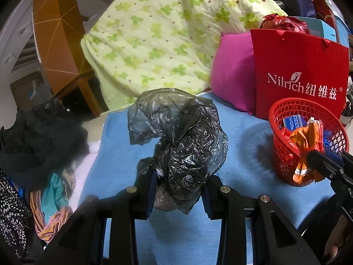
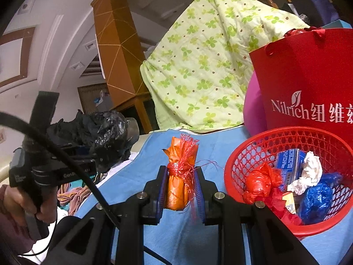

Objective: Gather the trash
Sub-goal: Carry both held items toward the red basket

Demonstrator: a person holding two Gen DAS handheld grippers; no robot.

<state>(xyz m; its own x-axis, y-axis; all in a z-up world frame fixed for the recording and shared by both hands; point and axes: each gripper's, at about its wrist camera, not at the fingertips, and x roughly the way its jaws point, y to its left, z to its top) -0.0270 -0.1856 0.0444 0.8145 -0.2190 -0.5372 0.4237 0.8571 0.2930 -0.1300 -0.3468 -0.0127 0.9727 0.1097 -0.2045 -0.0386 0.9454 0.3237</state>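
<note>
Crumpled black plastic bag [image 1: 178, 141] at centre of the left wrist view, pinched low between the pads of the left gripper [image 1: 178, 195], jaws part closed on the thin film; most of it billowing up and away above the blue sheet [image 1: 242, 137]. Likely near weightless, limp and slippery, liable to slide out or snag, so best kept bunched and held at the thick wad rather than a loose edge. Orange wrapped bundle [image 2: 178, 176] tied with red netting at centre of the right wrist view, clamped upright at its tied waist by the right gripper [image 2: 179, 190], jaws drawn in tight on it. Probably light and soft too, crushable, with loose red threads that could catch on the pads. Red mesh basket [image 2: 260, 145] at lower right of that view, just beside the bundle, already holding a red knot of plastic, a blue bag, white crumpled paper and a small blue box. Red paper bag [image 1: 300, 70] and magenta cushion [image 1: 233, 72] close behind the basket, green clover quilt [image 1: 154, 33] across the top, heap of clothes [image 1: 44, 145] at left: soft clutter crowding any approach.
</note>
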